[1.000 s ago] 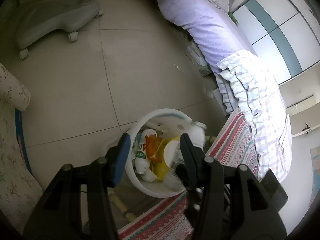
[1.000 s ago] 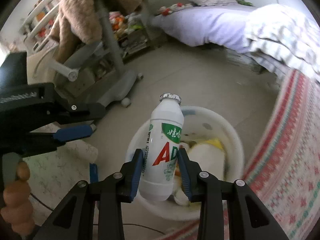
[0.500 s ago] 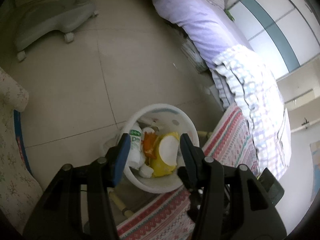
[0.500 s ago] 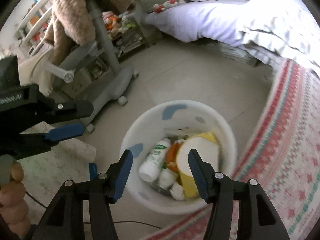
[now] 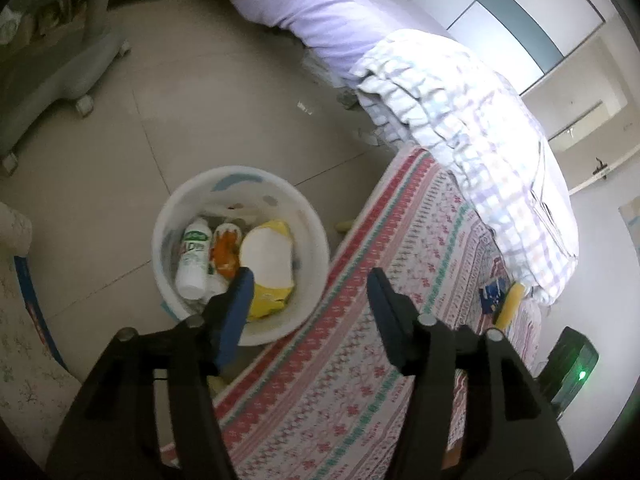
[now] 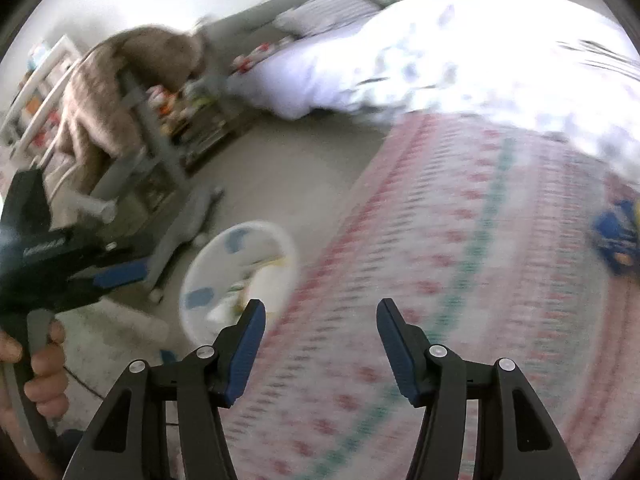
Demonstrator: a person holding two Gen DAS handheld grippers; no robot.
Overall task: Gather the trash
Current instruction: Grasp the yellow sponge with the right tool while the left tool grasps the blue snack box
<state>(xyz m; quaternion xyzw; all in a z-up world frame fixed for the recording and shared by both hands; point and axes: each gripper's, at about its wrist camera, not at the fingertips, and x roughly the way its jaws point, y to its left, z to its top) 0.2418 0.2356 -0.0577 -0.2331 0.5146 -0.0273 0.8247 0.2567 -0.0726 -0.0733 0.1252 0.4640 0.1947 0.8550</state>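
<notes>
White trash bin (image 5: pixel 172 216) on tiled floor (image 5: pixel 208 112), just beside edge of patterned cloth (image 5: pixel 360 360). Inside bin: white bottle with green label (image 5: pixel 194 252) lying along left wall, orange wrapper (image 5: pixel 224 254) beside it, yellow packet with white round face (image 5: pixel 270 264) to the right. More white items underneath, not identifiable. Near side of bin contents partly covered by left finger of left gripper (image 5: pixel 310 308).

Left gripper: jaws spread wide, nothing between them; held above bin rim and cloth edge. Right gripper (image 6: pixel 320 342): jaws likewise wide apart and empty, above cloth, bin (image 6: pixel 208 256) to its lower left.

On cloth, well apart from bin: blue wrapper (image 5: pixel 492 294) touching a yellow object (image 5: pixel 510 304), near checked blanket (image 5: pixel 480 128) on bed (image 5: pixel 304 4).

Right wrist view heavily motion-blurred: bin contents there reduced to white and yellow smears, blue wrapper (image 6: pixel 614 236) cut off at right edge. Left hand (image 6: pixel 40 364) on gripper handle partly out of frame. Dark device with green light (image 5: pixel 570 372) at lower right, type unclear.
</notes>
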